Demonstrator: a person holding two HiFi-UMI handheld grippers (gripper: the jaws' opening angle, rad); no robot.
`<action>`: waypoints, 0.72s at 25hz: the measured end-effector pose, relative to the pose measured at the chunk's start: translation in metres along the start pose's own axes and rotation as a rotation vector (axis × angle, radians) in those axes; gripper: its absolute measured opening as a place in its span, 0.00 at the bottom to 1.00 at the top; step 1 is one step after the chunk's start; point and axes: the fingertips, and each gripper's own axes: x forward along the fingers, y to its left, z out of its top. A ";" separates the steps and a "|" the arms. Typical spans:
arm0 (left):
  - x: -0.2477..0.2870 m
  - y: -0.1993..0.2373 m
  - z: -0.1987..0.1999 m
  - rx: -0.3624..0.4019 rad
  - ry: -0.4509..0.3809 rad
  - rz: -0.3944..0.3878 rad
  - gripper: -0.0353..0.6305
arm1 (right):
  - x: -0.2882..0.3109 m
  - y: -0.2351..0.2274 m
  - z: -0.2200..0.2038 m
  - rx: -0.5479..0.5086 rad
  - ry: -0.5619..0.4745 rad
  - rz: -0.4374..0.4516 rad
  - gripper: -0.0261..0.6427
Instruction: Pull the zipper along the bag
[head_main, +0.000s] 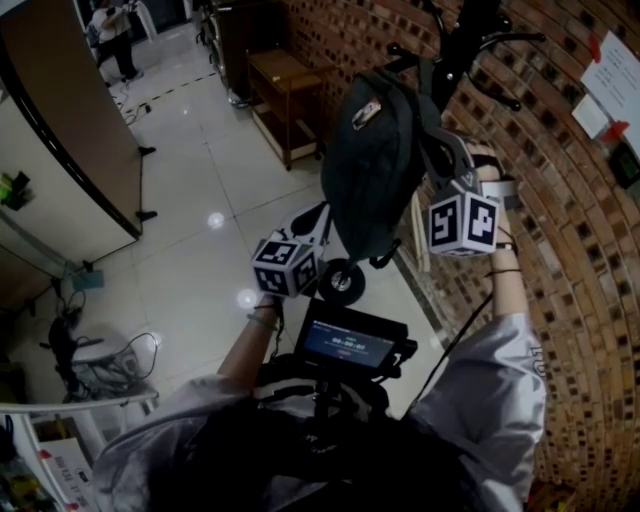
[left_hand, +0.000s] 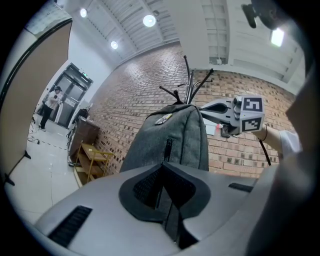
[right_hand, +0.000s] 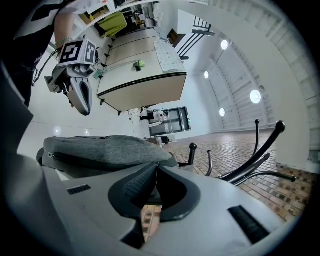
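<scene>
A grey backpack (head_main: 375, 150) hangs from a black coat rack (head_main: 470, 45) against the brick wall. My left gripper (head_main: 322, 216) is at the bag's lower left side. In the left gripper view its jaws (left_hand: 161, 167) are shut on a dark strap (left_hand: 169, 212) that leads up toward the zipper pull (left_hand: 168, 149) on the bag (left_hand: 175, 137). My right gripper (head_main: 434, 140) reaches the bag's upper right side. In the right gripper view it (right_hand: 156, 168) is shut on the edge of the bag (right_hand: 105, 150).
A wooden shelf (head_main: 285, 85) stands by the brick wall (head_main: 560, 260), and a small black wheel (head_main: 342, 282) rests on the floor below the bag. Papers (head_main: 612, 85) hang on the wall. A screen device (head_main: 347, 344) is at the person's chest. A person (head_main: 112, 35) stands far off.
</scene>
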 end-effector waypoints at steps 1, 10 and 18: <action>0.000 0.000 0.000 -0.001 0.001 0.001 0.06 | -0.001 0.000 0.000 0.002 -0.001 -0.004 0.06; -0.001 -0.001 -0.002 0.000 0.006 0.010 0.06 | -0.008 0.010 -0.003 0.031 -0.001 -0.028 0.06; -0.002 -0.001 -0.004 0.000 0.007 0.019 0.06 | -0.014 0.021 -0.005 0.012 0.006 -0.015 0.06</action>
